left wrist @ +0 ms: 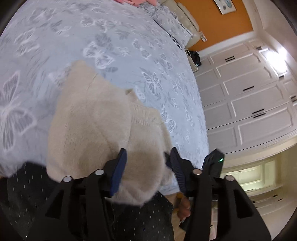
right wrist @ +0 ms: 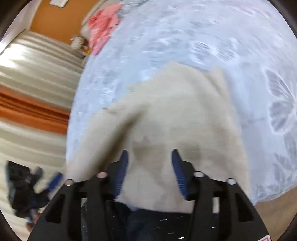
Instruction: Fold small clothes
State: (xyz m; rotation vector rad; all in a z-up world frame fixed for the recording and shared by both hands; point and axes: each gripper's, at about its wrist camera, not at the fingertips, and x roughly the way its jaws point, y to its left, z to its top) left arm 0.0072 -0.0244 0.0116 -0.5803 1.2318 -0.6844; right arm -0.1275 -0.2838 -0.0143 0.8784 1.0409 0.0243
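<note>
The left gripper (left wrist: 148, 153) has its blue-padded jaws spread, with a bunched, fuzzy end of a cream knit sweater (left wrist: 104, 118) lying in the gap between them. The cloth fills that gap, but whether the pads actually press on it I cannot tell. The right gripper (right wrist: 150, 155) stands the same way: jaws apart, the cream sweater (right wrist: 172, 115) draped between and over the blue pads, its near hem falling down past the black finger frames. Again, no firm pinch shows.

From both pairs of jaws the sweater runs outward and forward, its far part resting on a pale blue bedspread (left wrist: 74, 40) printed with grey and white butterflies. In the left wrist view a ribbed band of the knit shows to the right of the fluffy body. Below the grippers a dark garment with small white dashes (left wrist: 27, 200) appears, close to the camera.

Farther out, at the far edge of the bed, lies a pink garment (right wrist: 104, 27), well apart from the sweater. A matching butterfly pillow (left wrist: 172, 26) sits against a cream padded headboard (left wrist: 187, 16). Beyond the bed are an orange wall (left wrist: 213, 24) and white panelled wardrobe doors (left wrist: 250, 103). The right wrist view is blurred; the other gripper shows at its lower left edge.
</note>
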